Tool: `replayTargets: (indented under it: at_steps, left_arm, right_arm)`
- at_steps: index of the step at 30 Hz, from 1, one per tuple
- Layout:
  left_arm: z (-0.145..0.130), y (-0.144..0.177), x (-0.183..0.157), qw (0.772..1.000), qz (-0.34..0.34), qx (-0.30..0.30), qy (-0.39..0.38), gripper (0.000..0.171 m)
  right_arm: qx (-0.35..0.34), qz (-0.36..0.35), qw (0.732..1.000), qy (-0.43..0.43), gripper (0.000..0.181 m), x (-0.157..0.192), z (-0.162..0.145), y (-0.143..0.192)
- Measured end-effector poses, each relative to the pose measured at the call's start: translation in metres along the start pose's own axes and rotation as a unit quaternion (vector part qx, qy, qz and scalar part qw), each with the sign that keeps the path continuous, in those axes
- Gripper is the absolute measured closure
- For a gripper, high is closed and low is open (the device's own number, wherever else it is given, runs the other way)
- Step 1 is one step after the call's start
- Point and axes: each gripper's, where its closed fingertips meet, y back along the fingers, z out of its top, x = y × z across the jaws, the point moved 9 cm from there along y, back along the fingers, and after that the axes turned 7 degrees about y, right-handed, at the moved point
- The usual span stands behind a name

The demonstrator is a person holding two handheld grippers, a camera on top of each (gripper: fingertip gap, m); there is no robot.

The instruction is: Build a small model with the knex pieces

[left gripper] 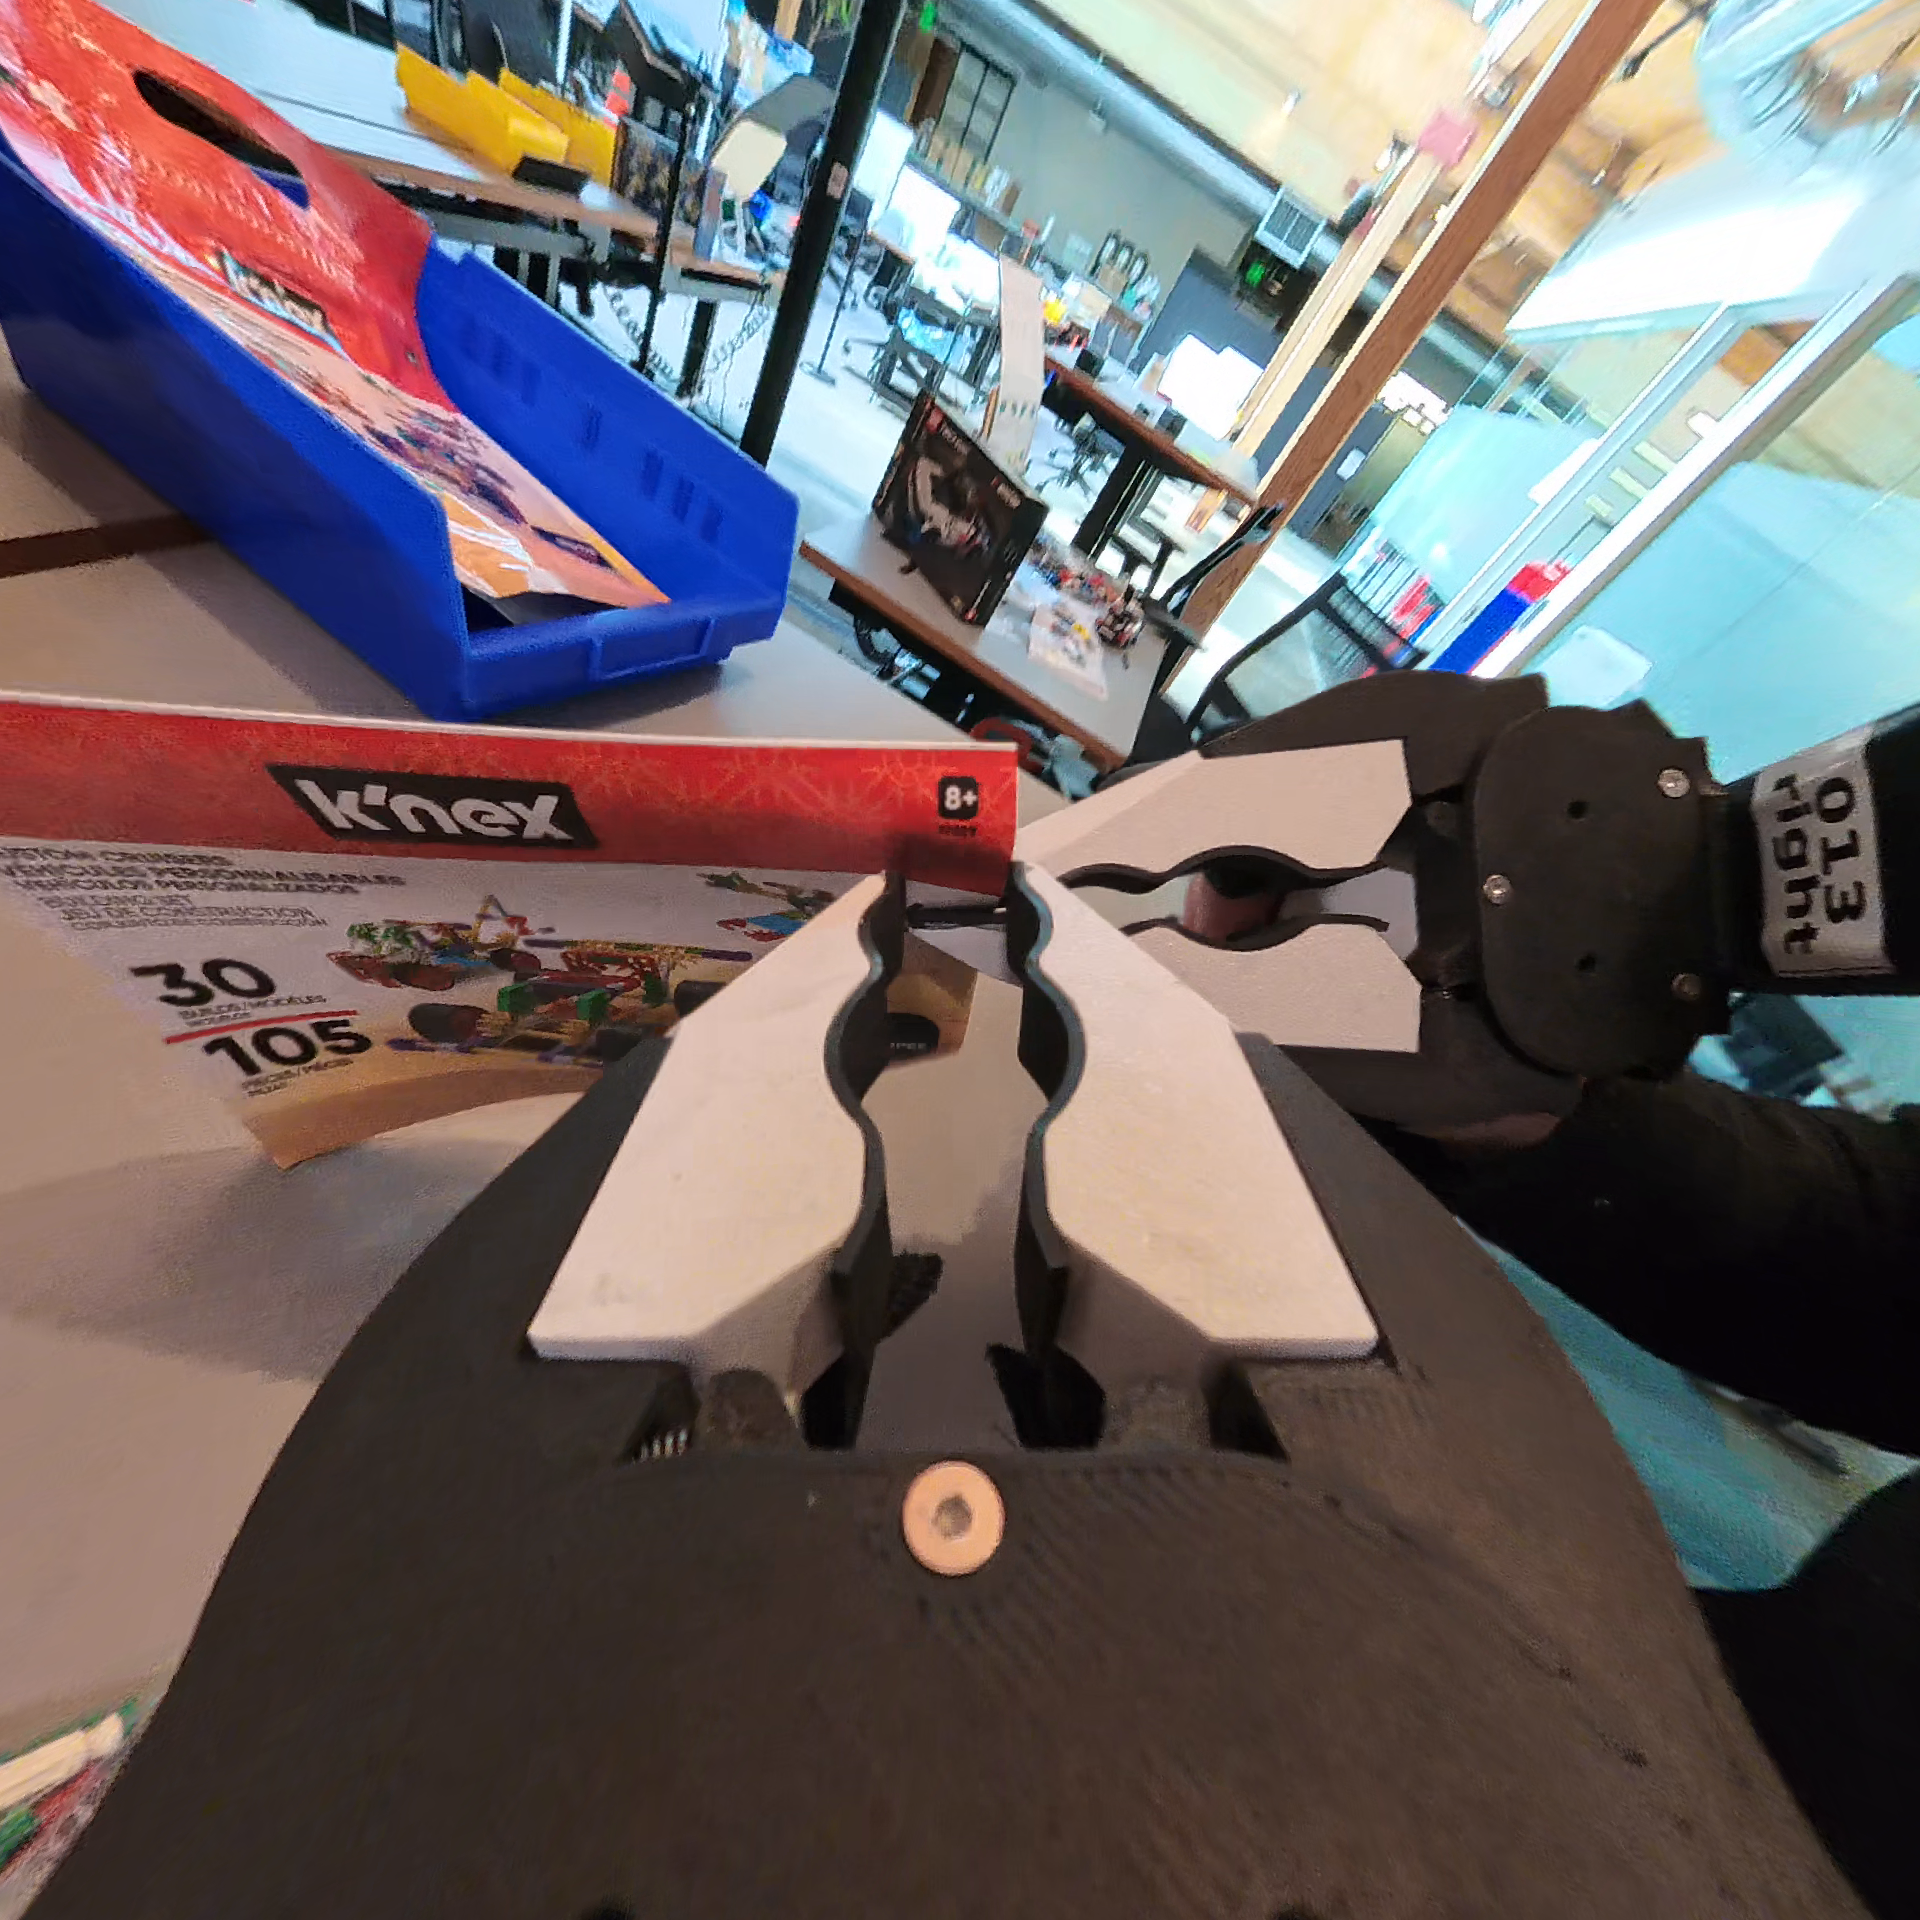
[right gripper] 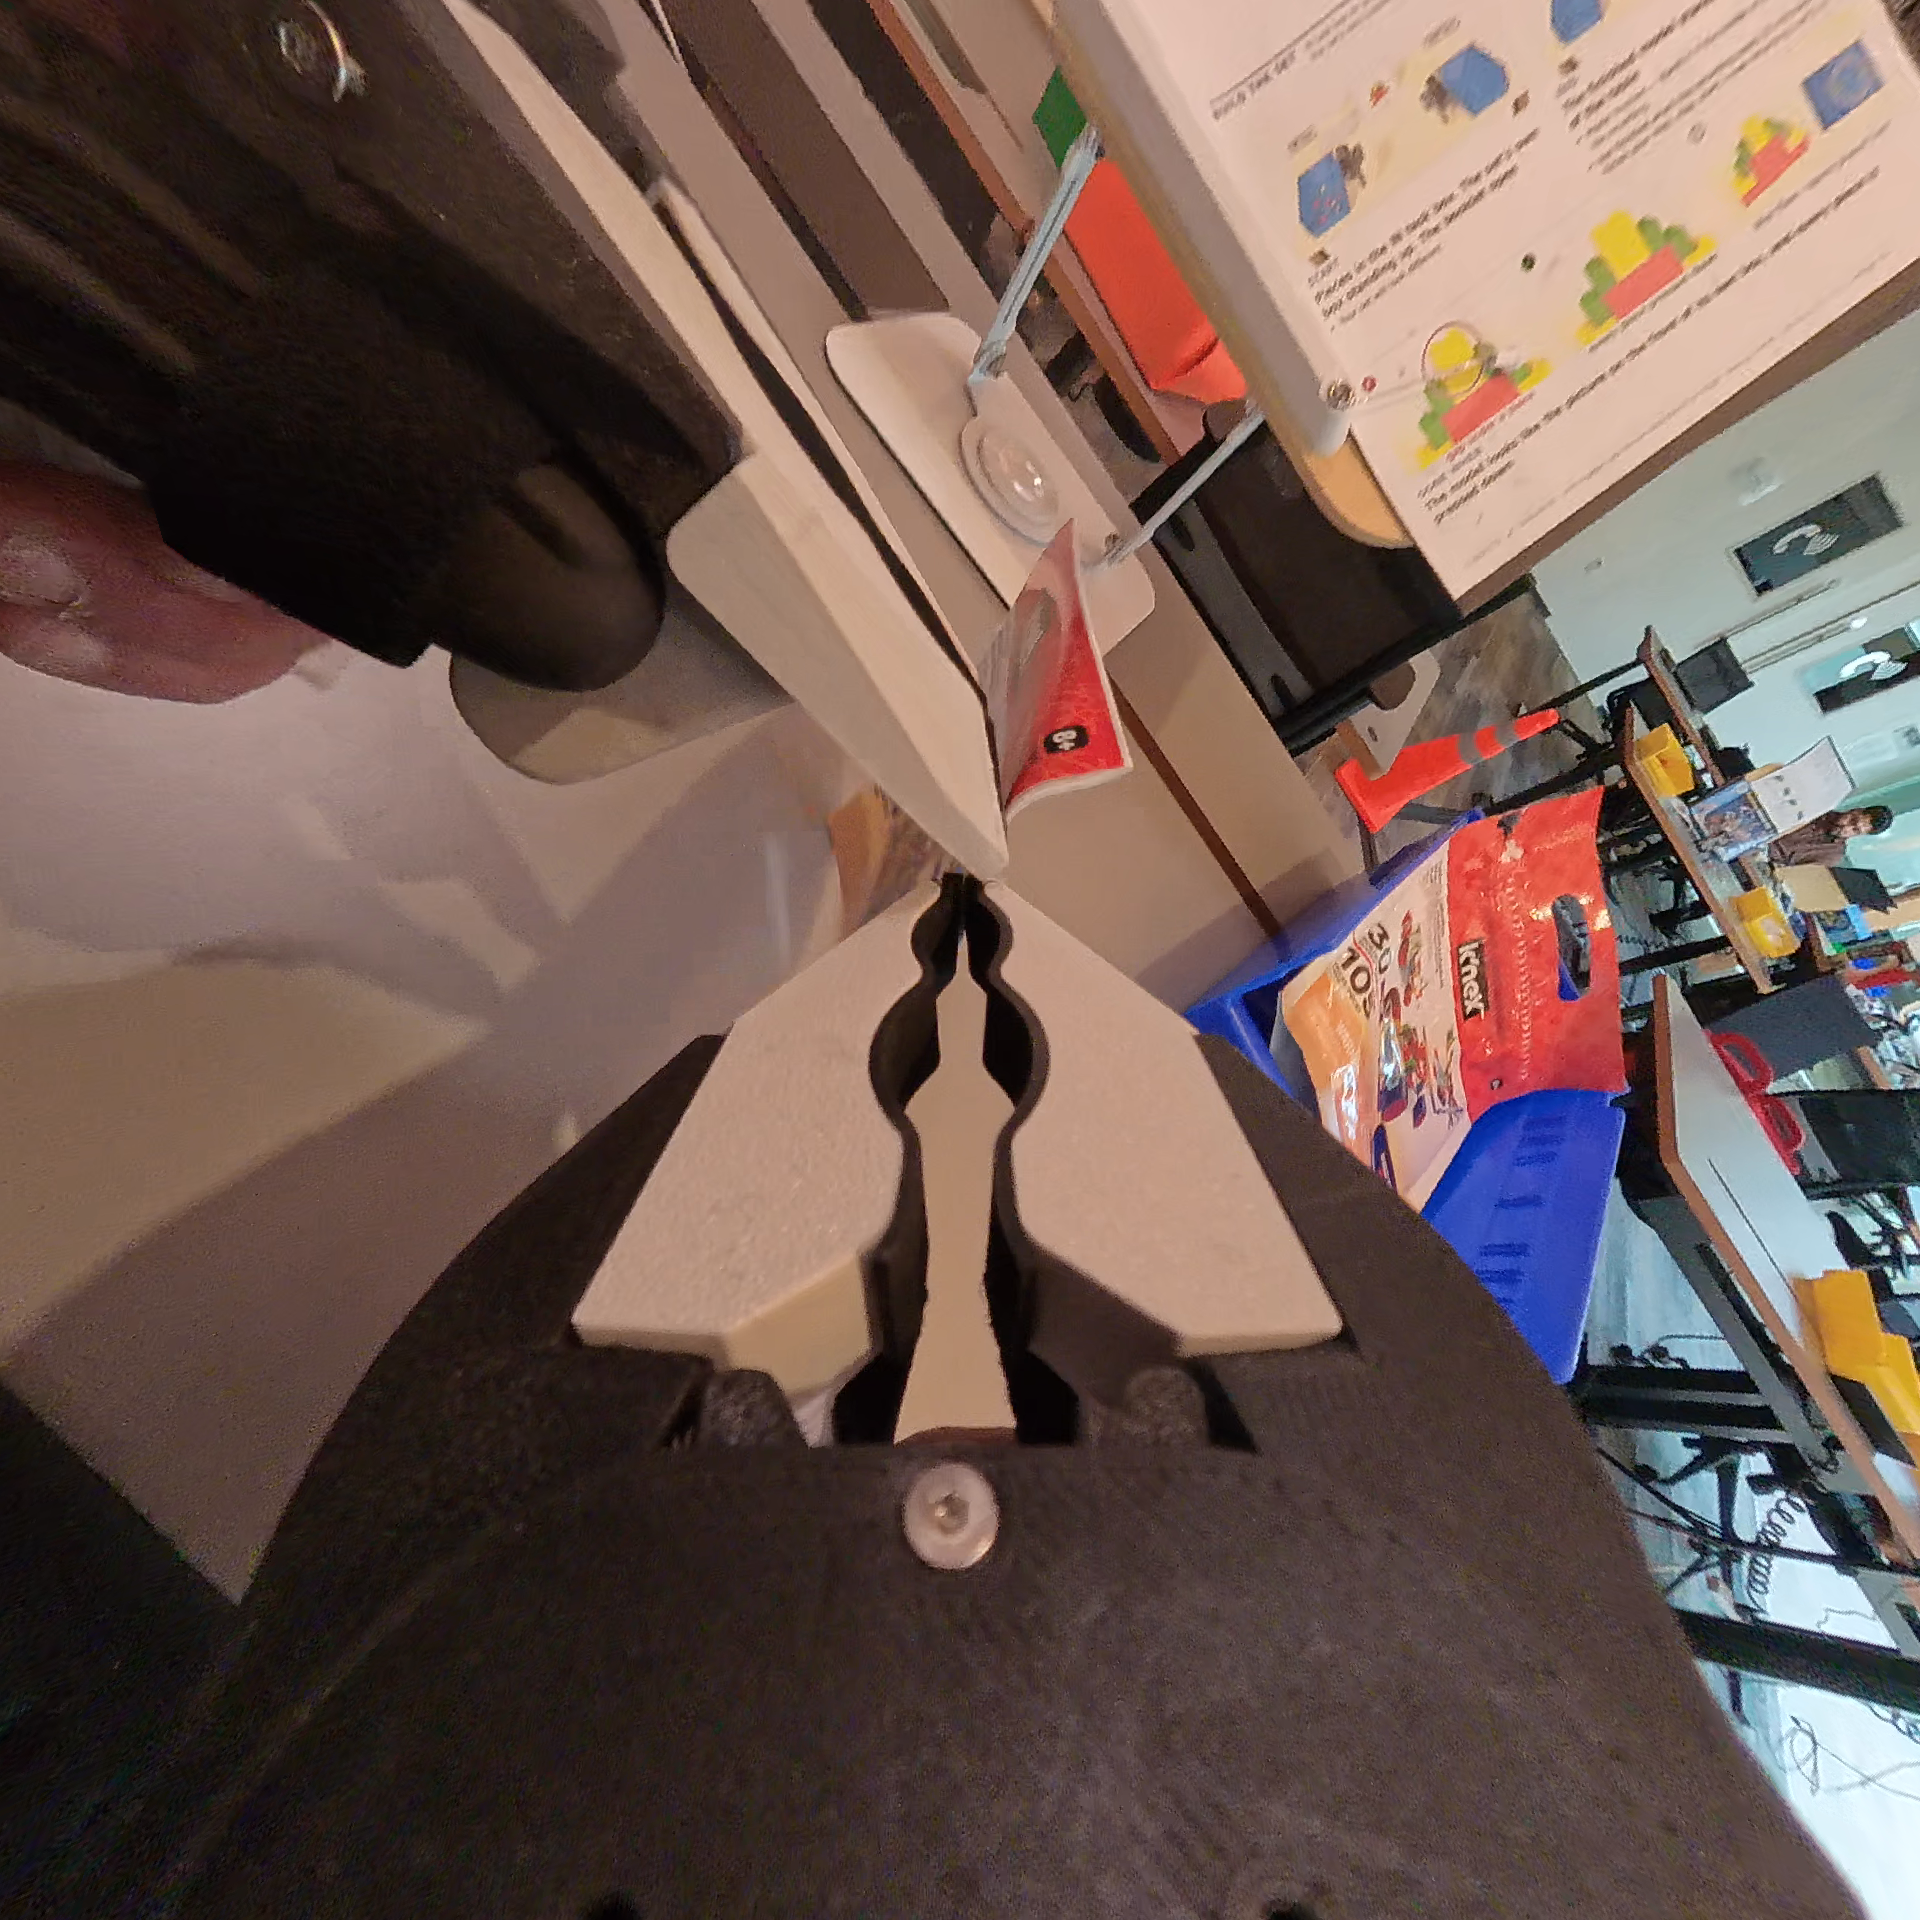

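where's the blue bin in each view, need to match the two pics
Left wrist view: the blue bin sits upper left on the grey table, behind the red-topped booklet.
Right wrist view: the blue bin is at mid right, tilted by the camera's roll.
Shared landmark: the red and orange bag lying in the bin, seen in the right wrist view too.

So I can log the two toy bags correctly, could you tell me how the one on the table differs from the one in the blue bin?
The table bag lies almost flat, front up; the bin bag leans tilted in the blue bin. The left hand-held gripper and right hand-held gripper pinch the table bag's corner; nothing touches the bin bag. Both have red tops.
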Motion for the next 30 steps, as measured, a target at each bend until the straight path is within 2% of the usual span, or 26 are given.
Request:
replayTargets:
  at_steps: [4,8,15,19,21,23,26,28,30]
  left_arm:
    - [0.003,0.008,0.003,0.999,-0.026,-0.018,0.011,0.163]
    - [0.005,0.014,0.003,0.998,-0.058,-0.036,0.011,0.171]
    - [0.010,0.015,0.006,0.994,-0.096,-0.040,0.023,0.171]
    - [0.007,0.010,0.009,0.993,-0.111,-0.019,0.040,0.171]
    - [0.006,0.009,0.008,0.992,-0.116,-0.009,0.040,0.171]
    - [0.003,0.010,0.005,0.994,-0.104,0.014,0.003,0.159]
    - [-0.009,0.011,-0.004,0.988,-0.048,0.069,-0.130,0.131]
    - [-0.026,0.008,-0.008,0.961,0.015,0.116,-0.250,0.107]
    - [-0.048,0.002,-0.010,0.916,0.050,0.166,-0.362,0.093]
  right_arm:
    - [-0.016,0.013,1.000,-0.013,0.181,-0.004,0.008,-0.003]
    - [-0.062,0.067,0.991,-0.095,0.181,-0.011,0.009,-0.003]
    - [-0.136,0.171,0.950,-0.223,0.180,-0.015,0.002,-0.004]
    - [-0.151,0.193,0.930,-0.273,0.181,-0.013,-0.009,-0.006]
    - [-0.162,0.210,0.908,-0.323,0.181,-0.014,-0.018,-0.007]
    - [-0.178,0.229,0.869,-0.401,0.181,-0.017,-0.030,-0.008]
    - [-0.187,0.250,0.810,-0.496,0.181,-0.022,-0.049,-0.011]
    - [-0.184,0.269,0.773,-0.544,0.181,-0.022,-0.060,-0.016]
    - [-0.181,0.283,0.742,-0.580,0.181,-0.020,-0.068,-0.021]
